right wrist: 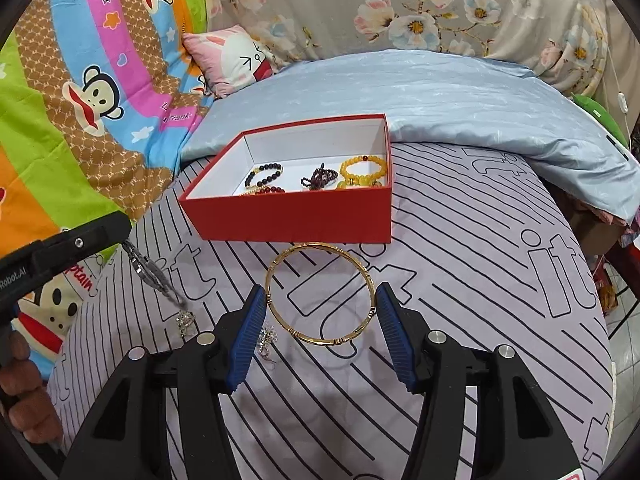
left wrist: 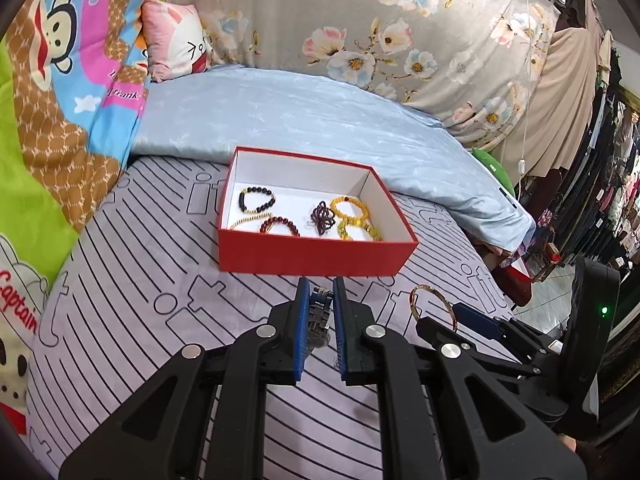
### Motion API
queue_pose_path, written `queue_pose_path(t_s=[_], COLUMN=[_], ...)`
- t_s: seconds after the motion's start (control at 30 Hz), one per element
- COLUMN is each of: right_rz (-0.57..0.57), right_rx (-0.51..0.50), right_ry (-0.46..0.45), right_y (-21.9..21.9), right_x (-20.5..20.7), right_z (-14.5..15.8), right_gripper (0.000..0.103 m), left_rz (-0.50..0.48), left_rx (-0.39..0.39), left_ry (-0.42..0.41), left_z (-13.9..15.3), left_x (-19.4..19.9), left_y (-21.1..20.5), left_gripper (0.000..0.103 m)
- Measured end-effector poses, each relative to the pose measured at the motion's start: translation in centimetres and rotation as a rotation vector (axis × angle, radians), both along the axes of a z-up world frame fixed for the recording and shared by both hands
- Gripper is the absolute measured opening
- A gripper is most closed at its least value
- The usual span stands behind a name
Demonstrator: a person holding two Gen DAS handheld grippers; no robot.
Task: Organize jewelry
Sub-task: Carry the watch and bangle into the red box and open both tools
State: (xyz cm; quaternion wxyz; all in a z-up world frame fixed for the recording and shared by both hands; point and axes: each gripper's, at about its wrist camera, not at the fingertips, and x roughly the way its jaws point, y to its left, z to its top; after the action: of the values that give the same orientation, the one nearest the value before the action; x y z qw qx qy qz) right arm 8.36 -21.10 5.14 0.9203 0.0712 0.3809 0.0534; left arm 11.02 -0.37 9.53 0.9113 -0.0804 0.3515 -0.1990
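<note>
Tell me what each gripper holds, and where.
Left gripper pinches a metal watch by its band. Right gripper holds a gold bangle across its rim, opposite sides against the pads.

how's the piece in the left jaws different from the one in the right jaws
The watch is silver linked metal, hanging limp; the bangle is a gold rigid hoop. The left gripper pinches narrow on the watch; the right gripper spans the bangle wide. Both are held outside the red box.

Both tongs are black plastic linkages with triangular cut-outs, round silver pivot pins and ribbed blue pads (right wrist: pixel 249 342). The left tongs (left wrist: pixel 321 334) match the right tongs (right wrist: pixel 320 338). At nine o'clock in the right view, white "Robot.AI" lettering marks a black housing; at three o'clock in the left view, a green light glows.
</note>
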Motion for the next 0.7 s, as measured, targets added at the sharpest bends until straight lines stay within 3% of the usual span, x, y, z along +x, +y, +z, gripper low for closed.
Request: queue_pose_path(t_s=[0.23, 0.4, 0.7], right_rz=[0.027, 0.031, 0.044], right_rx=[0.001, -0.021, -0.027], right_ry=[-0.027, -0.058, -0.048], right_y=[0.1, 0.2, 0.7], right_x=[1.4, 3.4, 8.7], right_z=[1.4, 2.3, 2.0], right_gripper=[0.054, 0.054, 0.054], left_rz=[-0.009, 0.001, 0.029], left_rx=[-0.031, -0.004, 0.022], left_ry=[0.0, -0.016, 0.009], left_z=[1.9, 2.8, 2.0], left_x=[2.4, 4.8, 10.5], left_y=[-0.1, -0.9, -2.2], left_gripper=[0.011, 0.011, 0.011])
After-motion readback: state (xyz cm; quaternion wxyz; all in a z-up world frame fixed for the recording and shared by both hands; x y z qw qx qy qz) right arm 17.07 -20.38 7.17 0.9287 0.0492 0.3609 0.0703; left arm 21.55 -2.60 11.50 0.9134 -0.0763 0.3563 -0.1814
